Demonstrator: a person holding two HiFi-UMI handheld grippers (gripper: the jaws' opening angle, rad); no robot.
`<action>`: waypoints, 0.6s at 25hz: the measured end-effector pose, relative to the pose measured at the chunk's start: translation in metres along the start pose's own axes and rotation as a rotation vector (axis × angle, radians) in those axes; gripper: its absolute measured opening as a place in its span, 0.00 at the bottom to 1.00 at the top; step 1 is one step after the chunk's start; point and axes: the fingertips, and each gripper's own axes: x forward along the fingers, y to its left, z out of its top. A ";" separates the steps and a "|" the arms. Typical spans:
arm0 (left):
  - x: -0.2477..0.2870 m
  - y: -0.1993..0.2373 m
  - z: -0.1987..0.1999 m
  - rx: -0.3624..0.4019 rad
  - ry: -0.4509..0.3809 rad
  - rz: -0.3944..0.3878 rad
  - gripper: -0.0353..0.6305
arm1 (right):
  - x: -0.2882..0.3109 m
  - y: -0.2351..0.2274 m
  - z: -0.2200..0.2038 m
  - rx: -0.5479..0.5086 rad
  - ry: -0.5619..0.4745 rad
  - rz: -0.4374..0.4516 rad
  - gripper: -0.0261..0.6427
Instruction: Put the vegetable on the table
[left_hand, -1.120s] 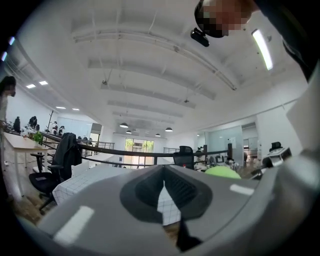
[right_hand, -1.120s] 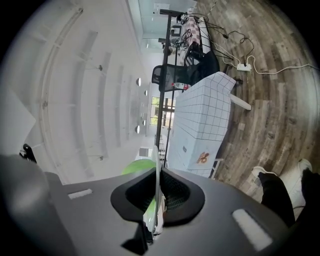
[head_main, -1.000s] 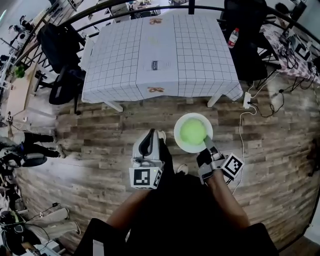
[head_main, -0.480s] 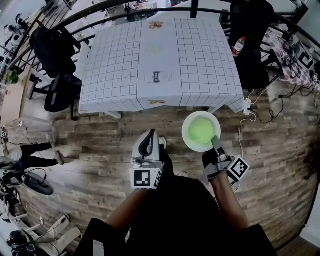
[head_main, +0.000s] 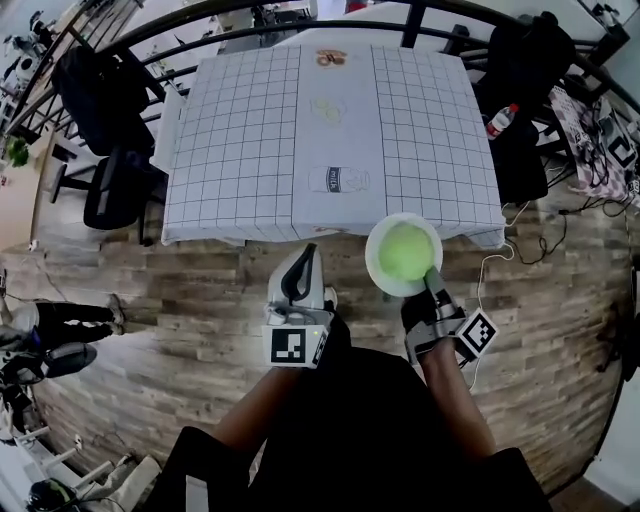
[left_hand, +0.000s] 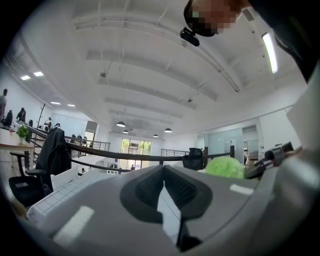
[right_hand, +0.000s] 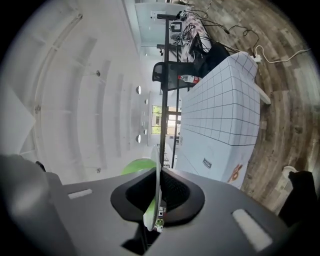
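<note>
A round green vegetable (head_main: 404, 251) lies on a white plate (head_main: 379, 270). My right gripper (head_main: 431, 279) is shut on the plate's near rim and holds it level at the near edge of the table (head_main: 260, 130), which has a white checked cloth. In the right gripper view the plate (right_hand: 158, 170) stands edge-on between the shut jaws, with the vegetable (right_hand: 136, 166) behind it. My left gripper (head_main: 303, 264) hangs shut and empty just left of the plate, in front of the table. In the left gripper view the vegetable (left_hand: 225, 166) shows at the right.
Black office chairs (head_main: 105, 110) stand left of the table. A bottle (head_main: 499, 120) rests on dark gear at the table's right, with cables (head_main: 600, 170) on the wood floor beyond. A curved black railing (head_main: 210, 12) runs behind the table. A person's legs (head_main: 60, 318) show at far left.
Both grippers have come closer to the table. The plate with the vegetable, earlier over bare floor, now hangs at the table's near edge. Both grippers keep their state.
</note>
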 end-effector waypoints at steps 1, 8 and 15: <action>0.007 0.007 0.003 -0.005 0.004 -0.002 0.07 | 0.012 0.005 -0.001 -0.002 0.007 -0.003 0.06; 0.050 0.064 -0.010 -0.034 0.037 -0.029 0.07 | 0.100 0.026 -0.014 -0.019 0.040 0.015 0.06; 0.079 0.104 -0.025 -0.059 0.083 0.012 0.07 | 0.165 0.042 -0.020 -0.016 0.097 0.021 0.06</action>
